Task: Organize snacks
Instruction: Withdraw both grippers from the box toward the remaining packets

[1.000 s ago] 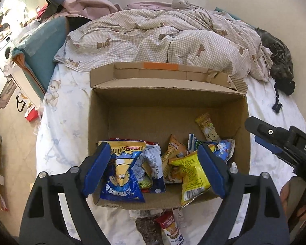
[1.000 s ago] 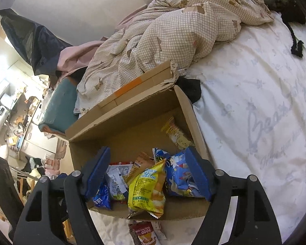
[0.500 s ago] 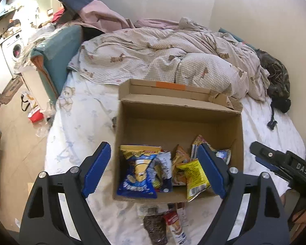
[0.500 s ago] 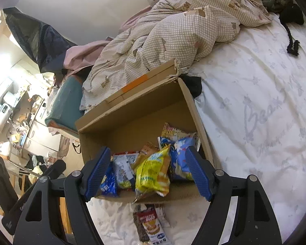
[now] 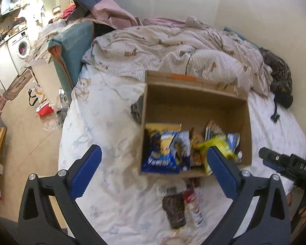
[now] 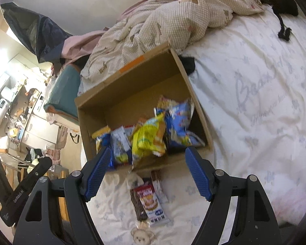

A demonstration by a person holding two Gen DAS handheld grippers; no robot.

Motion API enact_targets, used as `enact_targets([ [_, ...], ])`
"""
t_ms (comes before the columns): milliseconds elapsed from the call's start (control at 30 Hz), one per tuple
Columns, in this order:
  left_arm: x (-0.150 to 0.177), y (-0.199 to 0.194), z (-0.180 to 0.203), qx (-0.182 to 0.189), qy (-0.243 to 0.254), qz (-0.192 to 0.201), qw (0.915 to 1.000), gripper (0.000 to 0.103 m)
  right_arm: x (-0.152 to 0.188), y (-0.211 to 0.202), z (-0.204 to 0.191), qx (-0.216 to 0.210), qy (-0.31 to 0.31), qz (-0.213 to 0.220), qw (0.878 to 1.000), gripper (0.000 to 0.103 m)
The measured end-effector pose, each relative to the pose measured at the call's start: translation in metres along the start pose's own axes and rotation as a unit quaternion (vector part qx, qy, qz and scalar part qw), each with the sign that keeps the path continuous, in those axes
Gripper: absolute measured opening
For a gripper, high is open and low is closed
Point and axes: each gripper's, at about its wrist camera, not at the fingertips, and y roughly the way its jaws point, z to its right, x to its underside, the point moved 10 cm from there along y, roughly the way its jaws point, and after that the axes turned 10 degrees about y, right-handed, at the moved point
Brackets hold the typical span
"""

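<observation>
On bed (image 5: 116,122), against rumpled quilt (image 5: 173,47): cardboard box (image 5: 195,102) sits open-topped, likely braced there so it stays put. Snack packets (image 5: 169,149) crowd box's near end, far half bare. Few loose packets (image 6: 148,202) lie on sheet just outside near wall, probably next to go in. Left gripper (image 5: 153,175) hovers above sheet, jaws just opened wide, nothing between. Right gripper (image 6: 146,173) above loose packets, jaws apart, empty.
</observation>
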Motion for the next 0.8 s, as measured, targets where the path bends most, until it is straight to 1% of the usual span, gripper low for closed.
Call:
enact_targets([
  [167,0.03,0.0,-0.001,0.013,0.004,-0.024,0.9996,0.101,0.021,0.001,0.002,0.008,-0.005,-0.016,1.0,0.078],
  [300,0.049,0.001,-0.002,0.009,0.006,-0.041,0.9991,0.101,0.036,0.003,0.004,0.015,-0.009,-0.027,0.999,0.078],
  [500,0.062,0.006,-0.003,0.005,0.007,-0.054,0.9985,0.101,0.052,0.009,0.008,0.028,-0.012,-0.043,0.999,0.078],
  [667,0.07,0.014,-0.007,-0.003,0.006,-0.067,0.9977,0.101,0.057,0.015,0.013,0.041,-0.014,-0.051,0.998,0.078],
  [800,0.079,0.024,-0.018,-0.008,-0.017,-0.087,0.996,0.101,0.058,0.021,0.017,0.045,-0.001,-0.062,0.997,0.078],
])
